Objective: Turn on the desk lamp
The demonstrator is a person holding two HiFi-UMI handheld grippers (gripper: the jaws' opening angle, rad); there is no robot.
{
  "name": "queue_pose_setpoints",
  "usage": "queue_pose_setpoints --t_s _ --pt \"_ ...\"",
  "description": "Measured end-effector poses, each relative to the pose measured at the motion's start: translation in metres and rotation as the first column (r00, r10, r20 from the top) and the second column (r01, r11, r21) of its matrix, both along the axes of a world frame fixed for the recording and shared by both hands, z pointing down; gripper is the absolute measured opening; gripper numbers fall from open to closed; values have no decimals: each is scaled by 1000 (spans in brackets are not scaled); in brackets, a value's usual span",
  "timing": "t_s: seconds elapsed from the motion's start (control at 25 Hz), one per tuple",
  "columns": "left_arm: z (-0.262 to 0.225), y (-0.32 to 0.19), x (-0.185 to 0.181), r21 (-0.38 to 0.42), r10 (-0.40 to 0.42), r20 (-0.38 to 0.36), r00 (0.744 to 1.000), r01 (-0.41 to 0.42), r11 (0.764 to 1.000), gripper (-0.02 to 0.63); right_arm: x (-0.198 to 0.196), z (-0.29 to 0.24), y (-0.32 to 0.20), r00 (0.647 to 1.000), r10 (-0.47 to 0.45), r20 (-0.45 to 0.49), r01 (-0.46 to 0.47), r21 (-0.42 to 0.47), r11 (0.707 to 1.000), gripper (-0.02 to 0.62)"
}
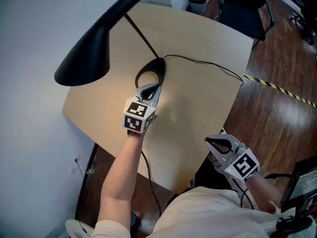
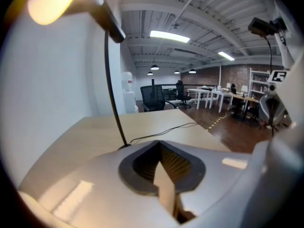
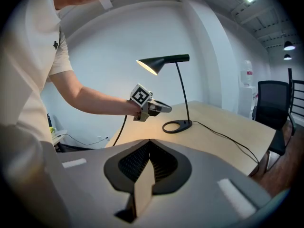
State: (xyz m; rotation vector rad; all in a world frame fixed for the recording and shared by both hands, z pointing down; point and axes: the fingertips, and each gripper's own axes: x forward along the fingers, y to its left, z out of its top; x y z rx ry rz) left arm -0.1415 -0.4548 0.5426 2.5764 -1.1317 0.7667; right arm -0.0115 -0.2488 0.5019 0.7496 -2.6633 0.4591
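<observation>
The black desk lamp stands on the pale wooden table (image 1: 198, 108); its cone shade (image 1: 89, 48) glows and throws warm light on the wood. Its ring base (image 1: 151, 73) lies mid-table, with a thin cord (image 1: 208, 66) running right. My left gripper (image 1: 150, 89) is shut with nothing in it, its tips just short of the base. From the right gripper view I see the lit shade (image 3: 156, 63), the base (image 3: 177, 126) and the left gripper (image 3: 165, 109). My right gripper (image 1: 214, 143) is shut and empty, held off the table's near right edge.
A white wall runs along the left. A black office chair (image 1: 242, 9) and a bin (image 1: 198, 1) stand beyond the table's far edge. Yellow-black tape (image 1: 282, 89) crosses the wooden floor at right. A cable (image 1: 148, 177) hangs below the near edge.
</observation>
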Motion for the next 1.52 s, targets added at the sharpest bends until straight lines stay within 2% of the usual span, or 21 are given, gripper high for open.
queue_pose_setpoints --t_s 0.28,0.48,0.6,0.88,0.96,1.08,1.16,1.44,1.52 --pt "-73 132 -5 166 110 -79 991 -95 982 17 -23 -31 60 1000 -1 11 0 69 998 5" --pt "-124 261 -13 283 191 -111 975 -154 947 15 -33 -52 116 1000 15 13 -16 139 990 5" --pt "-140 341 -17 299 218 -124 968 -173 939 17 -39 -66 154 1000 22 20 -25 169 985 5" --pt "-156 485 -32 292 206 -229 951 -135 947 17 -34 -88 243 997 80 7 -80 202 976 5" --pt "-159 514 -32 278 204 -252 946 -131 952 17 -30 -91 265 996 94 3 -93 197 976 5" --pt "-163 544 -28 312 213 -189 959 -147 939 17 -21 -97 292 996 94 -5 -91 211 973 5" --pt "-168 559 -22 334 210 -177 961 -142 932 17 -13 -100 307 995 103 -8 -99 216 971 5" --pt "-178 608 35 329 237 -228 944 -154 932 17 36 -118 364 994 113 3 -111 247 963 5" --pt "-186 621 57 314 230 -283 931 -137 939 17 61 -122 384 992 129 5 -127 245 961 5"
